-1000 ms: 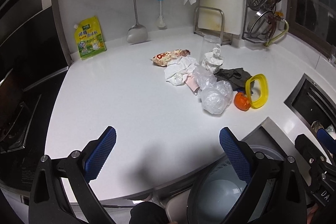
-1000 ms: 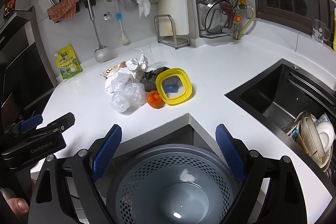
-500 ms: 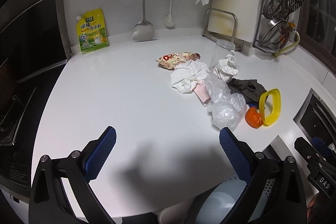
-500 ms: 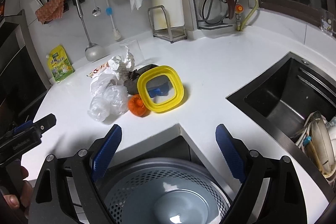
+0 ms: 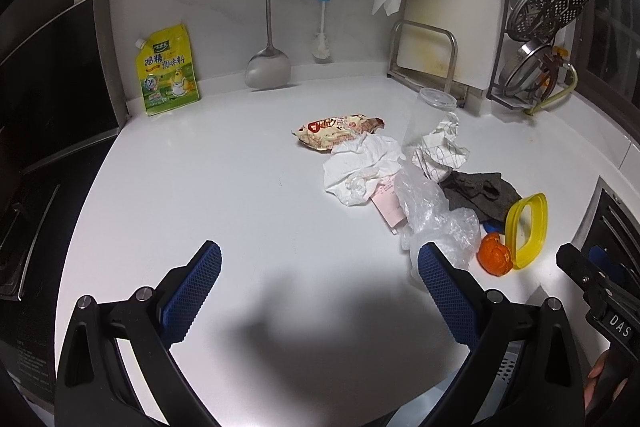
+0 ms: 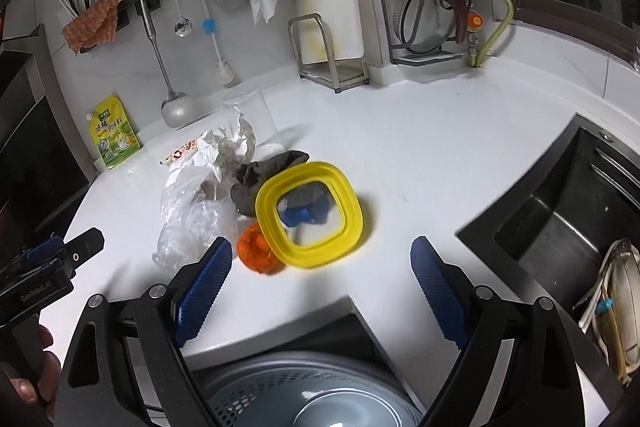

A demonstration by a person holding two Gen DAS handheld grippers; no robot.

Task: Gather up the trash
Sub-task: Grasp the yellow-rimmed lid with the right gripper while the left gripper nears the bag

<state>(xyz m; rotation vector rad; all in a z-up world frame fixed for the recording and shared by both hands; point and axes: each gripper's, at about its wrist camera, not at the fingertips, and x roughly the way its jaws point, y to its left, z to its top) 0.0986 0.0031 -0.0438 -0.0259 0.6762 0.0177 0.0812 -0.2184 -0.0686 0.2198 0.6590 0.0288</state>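
Note:
A heap of trash lies on the white counter [image 5: 224, 195]: a snack wrapper [image 5: 336, 130], crumpled white tissue [image 5: 360, 163], clear plastic film [image 5: 432, 219] [image 6: 192, 219], an orange peel [image 5: 495, 254] [image 6: 256, 251], a grey rag [image 5: 480, 191] [image 6: 264, 175], a yellow-rimmed lid [image 5: 526, 229] [image 6: 310, 213] and a clear cup [image 5: 428, 119]. My left gripper [image 5: 318, 291] hovers open over bare counter, left of the heap. My right gripper [image 6: 320, 285] is open at the counter's front edge, just short of the lid and peel. A grey perforated bin [image 6: 316, 391] sits below it.
A yellow sauce pouch [image 5: 168, 71] leans on the back wall under hanging utensils [image 5: 268, 27]. A cutting board rack [image 5: 424, 55] and pot-lid rack [image 5: 548, 7] stand at the back right. A dark sink [image 6: 568, 227] with dishes lies to the right, a stove [image 5: 24, 219] to the left.
Both grippers have moved forward and up from over the bin toward the counter. The trash heap now looks closer and larger. Both stay open.

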